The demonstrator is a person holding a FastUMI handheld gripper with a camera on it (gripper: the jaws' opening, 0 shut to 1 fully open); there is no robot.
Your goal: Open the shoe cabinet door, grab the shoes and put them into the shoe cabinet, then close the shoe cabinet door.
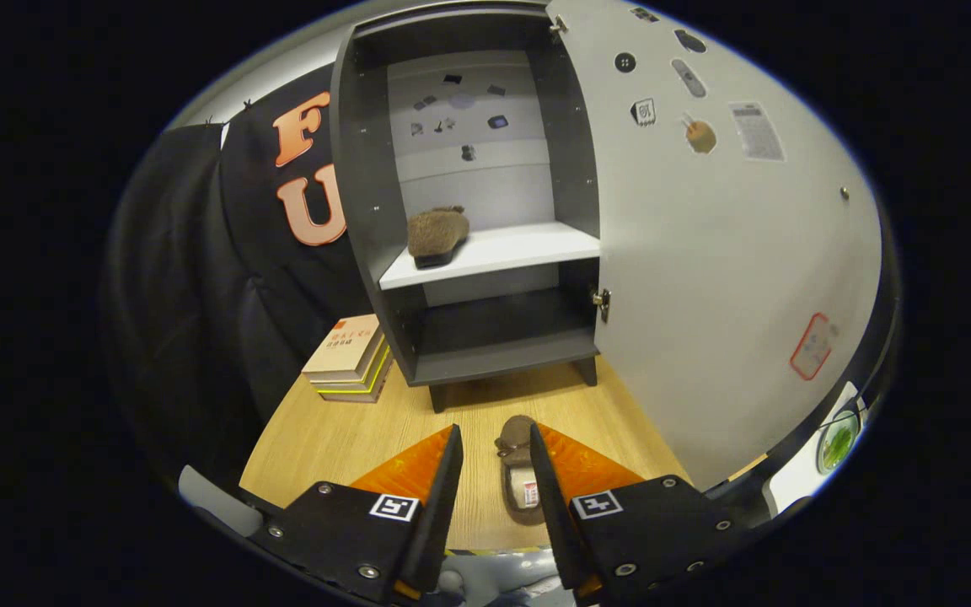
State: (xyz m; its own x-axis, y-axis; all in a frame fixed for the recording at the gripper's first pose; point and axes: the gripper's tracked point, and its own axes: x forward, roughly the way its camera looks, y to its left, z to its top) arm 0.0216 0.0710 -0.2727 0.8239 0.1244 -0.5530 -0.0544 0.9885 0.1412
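The shoe cabinet (372, 211) stands on the wooden table with its grey door (721, 253) swung wide open to the right. One brown furry slipper (437, 234) rests on the white middle shelf (519, 249), toward its left side. A second brown slipper (519, 472) lies flat on the table, toe pointing at the cabinet. My gripper (494, 443) is open, hovering above this slipper. The slipper shows in the gap between the fingers, close against the right finger (549, 485), with neither finger pressing on it.
A stack of books (349, 358) lies on the table left of the cabinet's base. Black cloth hangs behind and to the left. The open door blocks the right side. A white object with a green round part (838, 440) sits beyond the door's lower edge.
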